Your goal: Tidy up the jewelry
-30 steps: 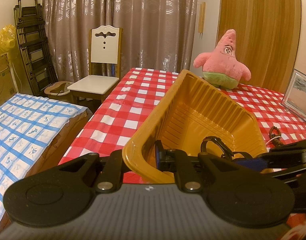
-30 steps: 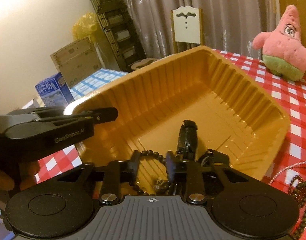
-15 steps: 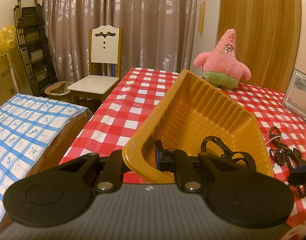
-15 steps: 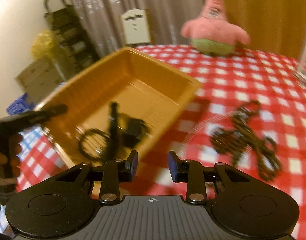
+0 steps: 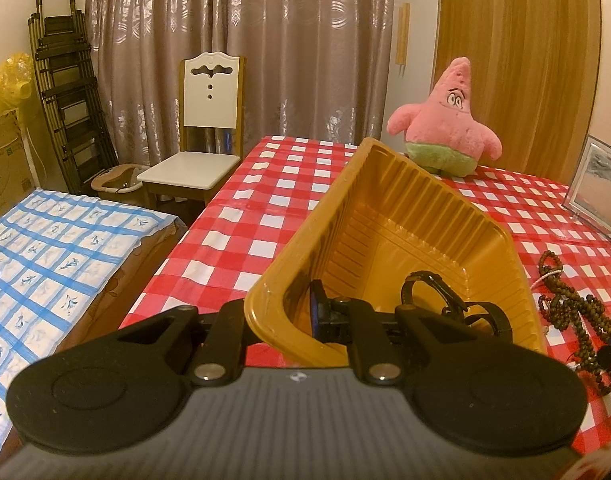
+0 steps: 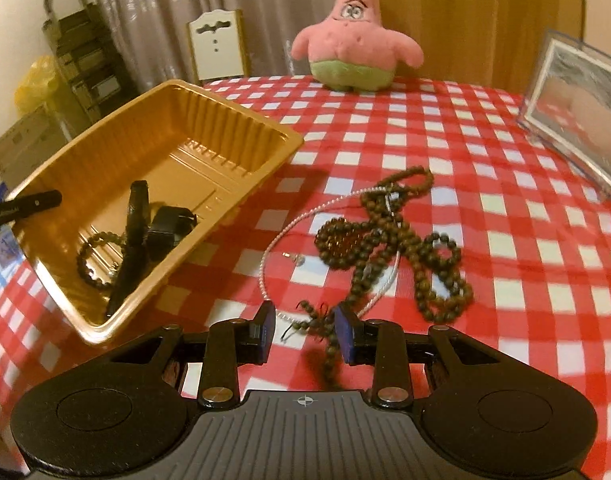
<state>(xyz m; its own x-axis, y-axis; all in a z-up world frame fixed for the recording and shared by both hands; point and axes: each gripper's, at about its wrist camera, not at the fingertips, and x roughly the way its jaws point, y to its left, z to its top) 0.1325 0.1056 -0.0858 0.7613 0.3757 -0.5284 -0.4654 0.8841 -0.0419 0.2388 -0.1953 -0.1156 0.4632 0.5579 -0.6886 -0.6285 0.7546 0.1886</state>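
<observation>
Black watch (image 6: 133,236) in lower-left ribbed orange plastic tray (image 6: 233,120), clamped by left gripper (image 5: 293,316); right gripper (image 6: 305,332) jaws apart over centre brown bead strands (image 6: 385,236).

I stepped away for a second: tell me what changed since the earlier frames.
The right gripper swung out of the gold tray and across to the brown bead strands on the tablecloth, jaws open and empty. The left gripper stayed clamped on the tray's rim; watch and bracelet remain inside.

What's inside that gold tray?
In the tray: a black watch, a dark bead bracelet and another black item. Anything beneath them is hidden.
</observation>
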